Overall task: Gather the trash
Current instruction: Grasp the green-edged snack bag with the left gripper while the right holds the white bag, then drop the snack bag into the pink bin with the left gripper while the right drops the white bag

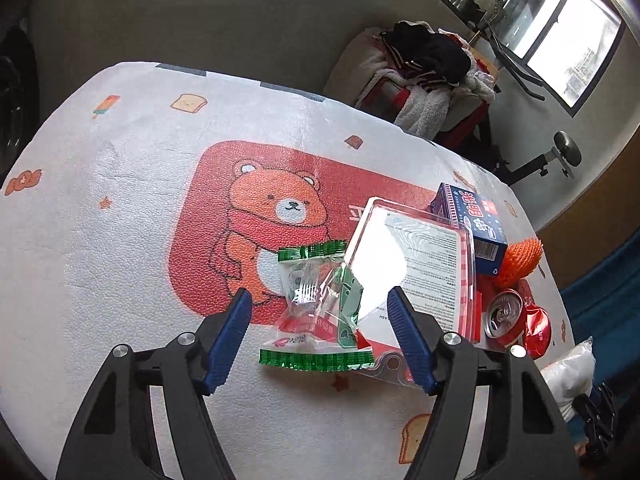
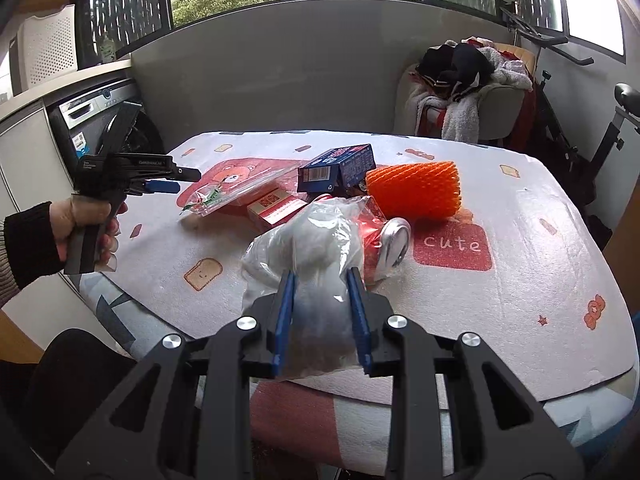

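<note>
Left gripper [image 1: 320,300] open astride green-edged wrapper [image 1: 316,312], pads clear

1. We can't read the fine print on the clear pack [image 1: 424,264]; glare whites out its left half.
2. The can [image 2: 394,242] sits half behind the bag [image 2: 316,264], label hidden.
3. The bag's lower end drops behind the right gripper [image 2: 322,280].
4. The red box [image 2: 274,206] is partly covered by the pack.
5. The person's sleeve [image 2: 24,240] runs off the left edge.
</note>
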The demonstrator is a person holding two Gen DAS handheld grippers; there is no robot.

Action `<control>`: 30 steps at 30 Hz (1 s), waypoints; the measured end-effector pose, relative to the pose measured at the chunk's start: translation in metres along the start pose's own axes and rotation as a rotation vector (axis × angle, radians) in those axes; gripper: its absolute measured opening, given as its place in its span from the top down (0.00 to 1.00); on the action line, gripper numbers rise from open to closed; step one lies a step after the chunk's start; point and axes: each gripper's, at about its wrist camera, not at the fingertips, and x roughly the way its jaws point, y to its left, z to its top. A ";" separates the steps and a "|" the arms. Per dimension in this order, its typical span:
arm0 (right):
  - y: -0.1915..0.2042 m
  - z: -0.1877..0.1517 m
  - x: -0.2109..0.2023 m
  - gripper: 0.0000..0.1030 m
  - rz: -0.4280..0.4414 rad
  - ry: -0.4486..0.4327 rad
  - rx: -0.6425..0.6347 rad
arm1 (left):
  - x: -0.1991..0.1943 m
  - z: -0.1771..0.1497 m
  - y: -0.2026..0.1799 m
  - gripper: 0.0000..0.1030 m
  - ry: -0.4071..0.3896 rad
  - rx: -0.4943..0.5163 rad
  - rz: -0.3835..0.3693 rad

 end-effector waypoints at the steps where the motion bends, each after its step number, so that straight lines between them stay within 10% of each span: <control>1: 0.000 0.000 0.001 0.71 0.002 0.003 -0.001 | 0.006 0.000 0.001 0.33 0.010 -0.005 0.017; 6: 0.000 -0.001 0.007 0.71 0.009 0.016 -0.006 | 0.022 -0.005 -0.001 0.37 0.037 0.018 0.049; 8: -0.001 -0.001 0.008 0.71 0.010 0.019 -0.003 | 0.022 -0.006 -0.002 0.57 0.035 0.025 0.053; 12: 0.001 -0.001 0.006 0.71 0.013 0.014 -0.004 | 0.006 -0.008 -0.007 0.68 -0.008 0.048 0.058; 30: 0.015 -0.007 -0.040 0.71 -0.006 -0.026 -0.008 | -0.113 -0.108 -0.090 0.68 -0.064 0.283 -0.045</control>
